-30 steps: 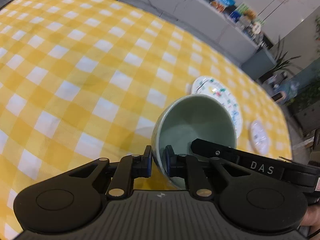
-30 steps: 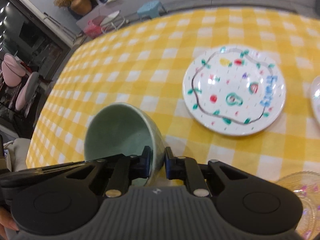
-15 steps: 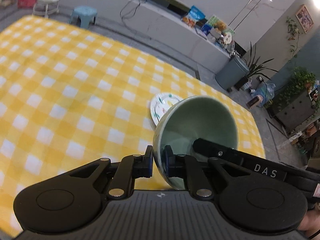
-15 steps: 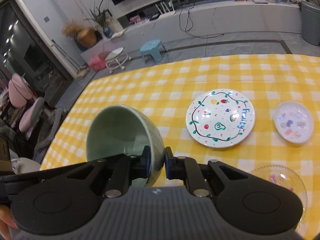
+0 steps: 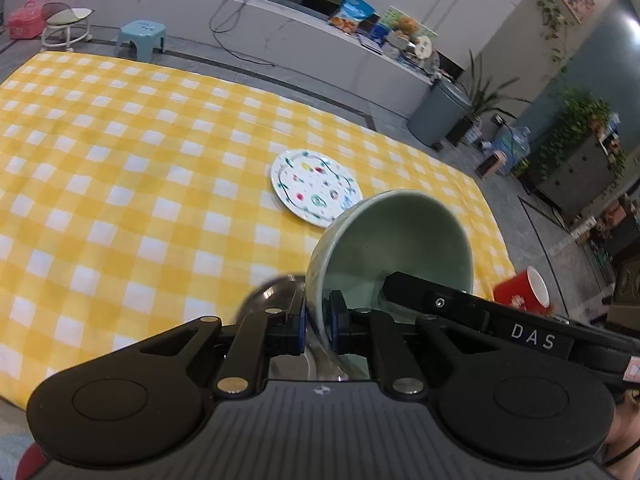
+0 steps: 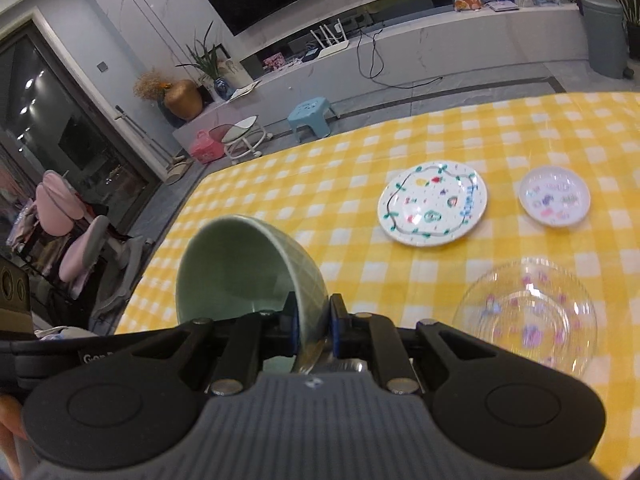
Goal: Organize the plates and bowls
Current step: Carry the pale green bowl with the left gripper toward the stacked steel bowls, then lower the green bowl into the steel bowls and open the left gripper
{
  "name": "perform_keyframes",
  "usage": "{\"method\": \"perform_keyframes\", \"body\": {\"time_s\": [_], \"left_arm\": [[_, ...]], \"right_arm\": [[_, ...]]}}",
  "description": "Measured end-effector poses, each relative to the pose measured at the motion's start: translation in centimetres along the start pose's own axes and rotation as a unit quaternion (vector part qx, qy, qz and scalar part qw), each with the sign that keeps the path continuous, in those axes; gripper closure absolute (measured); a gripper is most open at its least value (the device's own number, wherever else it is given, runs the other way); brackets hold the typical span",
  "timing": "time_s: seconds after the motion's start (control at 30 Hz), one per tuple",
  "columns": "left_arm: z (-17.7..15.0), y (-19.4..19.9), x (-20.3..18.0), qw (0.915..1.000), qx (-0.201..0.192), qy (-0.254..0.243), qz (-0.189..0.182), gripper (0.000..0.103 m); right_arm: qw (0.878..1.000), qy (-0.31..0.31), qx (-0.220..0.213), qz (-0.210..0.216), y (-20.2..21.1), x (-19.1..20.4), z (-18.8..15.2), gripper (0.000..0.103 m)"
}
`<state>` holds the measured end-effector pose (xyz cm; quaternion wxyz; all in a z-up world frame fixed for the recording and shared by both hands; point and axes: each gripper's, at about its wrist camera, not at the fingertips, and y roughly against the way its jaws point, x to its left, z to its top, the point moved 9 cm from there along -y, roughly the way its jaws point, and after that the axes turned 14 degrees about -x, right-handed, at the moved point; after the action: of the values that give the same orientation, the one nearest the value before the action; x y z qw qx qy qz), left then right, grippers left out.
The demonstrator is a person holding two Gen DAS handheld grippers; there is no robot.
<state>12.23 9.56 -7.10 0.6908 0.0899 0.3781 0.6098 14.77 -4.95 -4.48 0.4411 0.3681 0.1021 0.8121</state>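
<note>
A: Well, nothing looks stacked yet: the large white plate with painted fruit (image 6: pixel 433 204), the small white plate (image 6: pixel 554 196) and the clear glass bowl with pink prints (image 6: pixel 526 312) lie apart on the yellow checked tablecloth (image 5: pixel 120 184).

B: And the pale green ceramic bowl (image 5: pixel 394 254)?

A: Up in the air, tilted! Left gripper (image 5: pixel 317 322) pinches one side of the rim, right gripper (image 6: pixel 314 328) the opposite side, both clamped tight.
</note>
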Motion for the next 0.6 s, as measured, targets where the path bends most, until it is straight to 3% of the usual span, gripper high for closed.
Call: {"method": "perform_keyframes", "body": {"time_s": [0.1,0.33,0.43,0.6], "left_arm": [[-1.2,0.3,0.0,1.0000,0.008,-0.005,-0.001,0.091],[-2.9,-1.7,1.5,0.9980,0.036,-0.025,0.046,0.092],[-3.9,-2.9,2.4,0.9966,0.061,-0.024,0.050,0.091],[-4.2,-3.1,2.7,0.9965,0.065,-0.020,0.048,0.089]], "right_arm": [[1.000,-0.009,0.008,0.006,1.1,-0.3,-1.3,0.090],[0.998,-0.030,0.061,0.000,-1.1,-1.5,-5.2,0.088],[0.996,-0.034,0.082,-0.003,-2.0,-2.1,-6.5,0.086],[0.996,-0.018,0.089,0.009,-2.1,-1.8,-6.7,0.081]]}}
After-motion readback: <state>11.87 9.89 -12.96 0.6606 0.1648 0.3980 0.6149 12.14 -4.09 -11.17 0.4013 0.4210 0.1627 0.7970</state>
